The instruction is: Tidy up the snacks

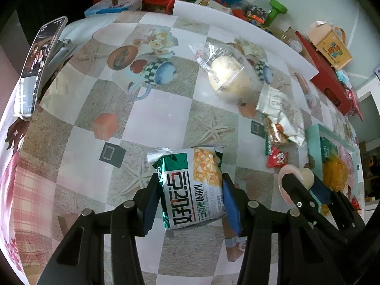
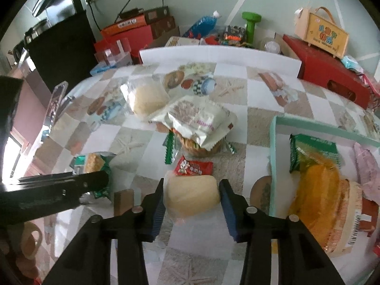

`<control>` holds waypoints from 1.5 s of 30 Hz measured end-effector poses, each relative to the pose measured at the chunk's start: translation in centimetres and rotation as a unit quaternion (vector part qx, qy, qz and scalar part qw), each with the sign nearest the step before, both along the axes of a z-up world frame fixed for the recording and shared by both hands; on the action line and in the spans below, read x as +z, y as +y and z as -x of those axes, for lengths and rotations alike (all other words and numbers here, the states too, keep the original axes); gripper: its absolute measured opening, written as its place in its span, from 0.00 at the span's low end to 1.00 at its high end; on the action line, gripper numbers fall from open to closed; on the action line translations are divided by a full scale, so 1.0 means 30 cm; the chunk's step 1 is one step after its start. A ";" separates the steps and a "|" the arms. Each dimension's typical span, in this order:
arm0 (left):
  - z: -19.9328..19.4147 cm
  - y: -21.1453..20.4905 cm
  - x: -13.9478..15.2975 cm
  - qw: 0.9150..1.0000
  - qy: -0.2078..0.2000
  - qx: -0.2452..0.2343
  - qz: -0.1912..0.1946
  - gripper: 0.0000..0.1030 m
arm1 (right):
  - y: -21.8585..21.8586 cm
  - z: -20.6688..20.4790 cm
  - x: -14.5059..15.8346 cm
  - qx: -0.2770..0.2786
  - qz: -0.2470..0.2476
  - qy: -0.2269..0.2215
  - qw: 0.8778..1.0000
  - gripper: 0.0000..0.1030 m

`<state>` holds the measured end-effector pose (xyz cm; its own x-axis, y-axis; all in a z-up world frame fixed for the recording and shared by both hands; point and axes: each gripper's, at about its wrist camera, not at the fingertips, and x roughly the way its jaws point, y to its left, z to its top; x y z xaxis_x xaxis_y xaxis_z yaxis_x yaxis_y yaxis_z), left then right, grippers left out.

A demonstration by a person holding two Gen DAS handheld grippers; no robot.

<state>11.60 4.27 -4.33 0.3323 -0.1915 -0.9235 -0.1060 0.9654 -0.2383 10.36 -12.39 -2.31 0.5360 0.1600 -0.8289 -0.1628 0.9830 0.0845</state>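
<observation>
My left gripper (image 1: 190,185) is shut on a green and white walnut cake packet (image 1: 192,185), held just above the patterned tablecloth. My right gripper (image 2: 192,194) is shut on a pale wrapped bun (image 2: 192,194); it also shows at the right in the left wrist view (image 1: 296,180). A mint-green tray (image 2: 273,156) at the right holds a green packet with an orange cake (image 2: 315,166) and other snacks. Loose on the table lie a large wrapped bread (image 1: 228,76), a white packet (image 2: 199,121) on a pile, and a small red packet (image 2: 193,167).
A phone on a stand (image 1: 38,68) sits at the table's left edge. A white board (image 2: 218,57) stands along the back. Behind it are a red box (image 2: 332,76), a green dumbbell (image 2: 250,26), a blue bottle and cartons.
</observation>
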 end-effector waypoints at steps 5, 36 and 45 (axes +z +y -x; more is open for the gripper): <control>0.007 -0.002 0.046 1.000 -0.019 -0.001 0.005 0.49 | -0.005 0.014 0.043 -0.002 -0.005 -0.012 1.000 0.38; 0.088 -0.193 0.318 0.984 -0.155 -0.074 0.048 0.49 | -0.366 0.114 0.268 -0.141 -0.024 -0.104 0.984 0.38; 0.142 -0.410 0.321 0.971 -0.165 -0.162 0.058 0.49 | -0.644 0.210 0.320 -0.253 -0.023 -0.121 0.960 0.38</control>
<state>7.35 -8.02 5.28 0.5117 -0.4312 -0.7431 0.2998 0.9002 -0.3159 4.06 -31.69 7.28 0.7300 -0.1385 -0.6692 0.3143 0.9376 0.1488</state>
